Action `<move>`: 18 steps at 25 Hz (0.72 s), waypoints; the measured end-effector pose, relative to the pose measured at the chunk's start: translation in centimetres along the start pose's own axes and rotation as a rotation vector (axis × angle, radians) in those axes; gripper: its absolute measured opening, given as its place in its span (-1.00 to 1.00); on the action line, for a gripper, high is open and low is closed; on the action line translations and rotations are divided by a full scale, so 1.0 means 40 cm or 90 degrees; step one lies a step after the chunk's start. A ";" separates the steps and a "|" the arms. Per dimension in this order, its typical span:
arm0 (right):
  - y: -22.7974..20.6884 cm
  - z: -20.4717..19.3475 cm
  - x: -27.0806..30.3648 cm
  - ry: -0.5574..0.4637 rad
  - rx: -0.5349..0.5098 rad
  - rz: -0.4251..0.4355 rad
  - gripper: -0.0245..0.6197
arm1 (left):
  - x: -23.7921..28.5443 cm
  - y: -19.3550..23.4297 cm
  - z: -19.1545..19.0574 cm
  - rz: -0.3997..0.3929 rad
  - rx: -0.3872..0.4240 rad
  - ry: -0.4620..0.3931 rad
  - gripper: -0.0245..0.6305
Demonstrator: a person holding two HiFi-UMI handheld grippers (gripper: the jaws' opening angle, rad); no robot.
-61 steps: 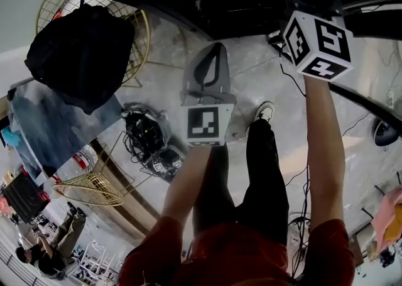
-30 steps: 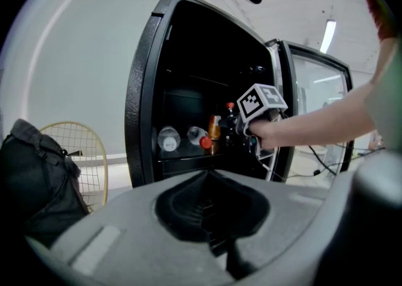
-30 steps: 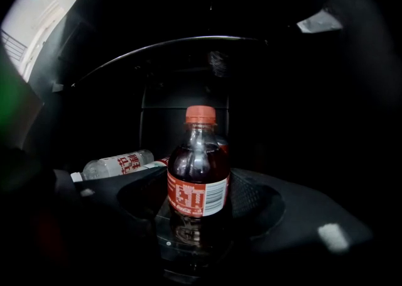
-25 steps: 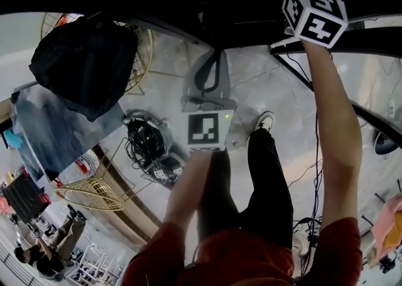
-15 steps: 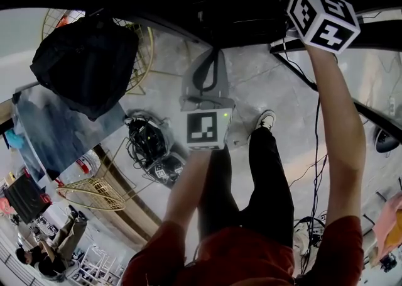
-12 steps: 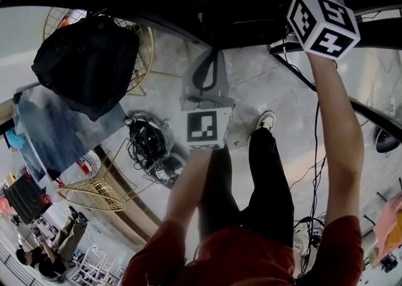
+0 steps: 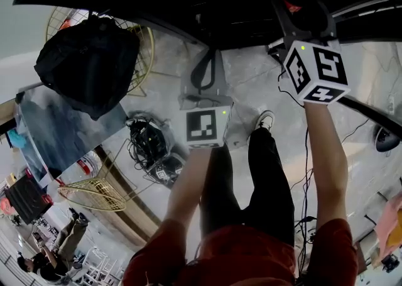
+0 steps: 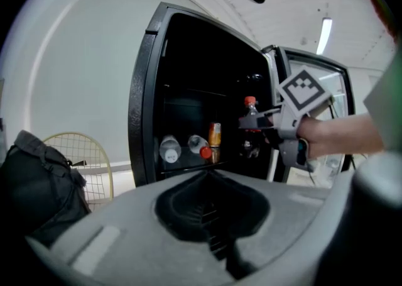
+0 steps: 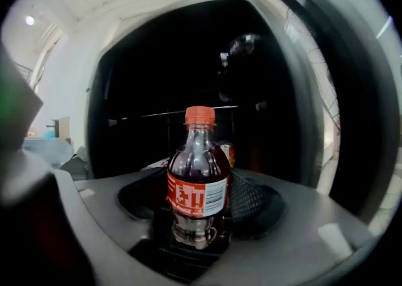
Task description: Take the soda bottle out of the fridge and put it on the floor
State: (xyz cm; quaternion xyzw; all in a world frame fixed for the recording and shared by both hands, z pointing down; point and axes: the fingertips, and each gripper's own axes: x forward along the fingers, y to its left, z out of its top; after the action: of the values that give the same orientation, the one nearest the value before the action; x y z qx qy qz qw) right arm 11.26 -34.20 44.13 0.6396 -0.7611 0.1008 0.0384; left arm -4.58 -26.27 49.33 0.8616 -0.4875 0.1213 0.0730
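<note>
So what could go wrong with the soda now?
The right gripper holds the soda bottle low down, so its tall top might tip or slip on the way down. The open fridge door is close and might get bumped. Cables lie on the floor, so the bottle could wobble if set on one.

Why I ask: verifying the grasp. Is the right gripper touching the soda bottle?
Touching. Right gripper view: the right gripper clamps the soda bottle low down.

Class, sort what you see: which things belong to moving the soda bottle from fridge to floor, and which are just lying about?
Job in hand: soda bottle, right tongs gripping it, fridge, floor.
Lying about: black bag, cable tangle, clear bottles on the fridge shelf, empty left tongs.
</note>
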 end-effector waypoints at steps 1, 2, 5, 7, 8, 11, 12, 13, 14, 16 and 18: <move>0.006 -0.008 -0.024 0.002 -0.007 0.002 -0.01 | 0.000 0.000 0.003 0.002 0.000 -0.001 -0.93; 0.013 -0.018 -0.049 0.005 -0.014 0.004 -0.01 | 0.001 0.001 0.005 0.004 0.002 -0.002 -0.93; 0.028 -0.055 -0.117 0.017 -0.027 0.009 -0.01 | 0.003 0.001 0.005 0.012 0.000 -0.003 -0.93; 0.038 -0.091 -0.161 0.032 -0.029 0.011 -0.01 | -0.004 0.000 -0.002 0.020 -0.008 0.000 -0.93; 0.044 -0.111 -0.183 0.043 -0.027 0.013 -0.01 | -0.010 -0.002 -0.008 0.023 -0.008 0.005 -0.93; 0.065 -0.168 -0.233 0.065 -0.032 0.033 -0.01 | -0.029 -0.007 -0.028 0.036 -0.005 0.020 -0.93; 0.071 -0.185 -0.244 0.068 -0.032 0.037 -0.01 | -0.034 -0.009 -0.035 0.039 0.000 0.023 -0.93; 0.076 -0.202 -0.257 0.073 -0.026 0.036 -0.01 | -0.043 -0.010 -0.044 0.042 0.007 0.027 -0.93; 0.084 -0.221 -0.273 0.081 -0.016 0.034 -0.01 | -0.058 -0.012 -0.057 0.045 0.008 0.034 -0.93; 0.106 -0.259 -0.306 0.105 0.002 0.037 -0.01 | -0.104 -0.013 -0.092 0.056 -0.016 0.059 -0.93; 0.128 -0.286 -0.329 0.121 0.001 0.050 -0.01 | -0.143 -0.018 -0.122 0.062 -0.036 0.085 -0.93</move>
State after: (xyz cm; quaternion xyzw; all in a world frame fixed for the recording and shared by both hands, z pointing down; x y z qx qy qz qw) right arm 7.78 -18.34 52.30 0.5971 -0.7783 0.1629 0.1061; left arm -7.48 -20.01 52.40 0.8244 -0.5260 0.1684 0.1237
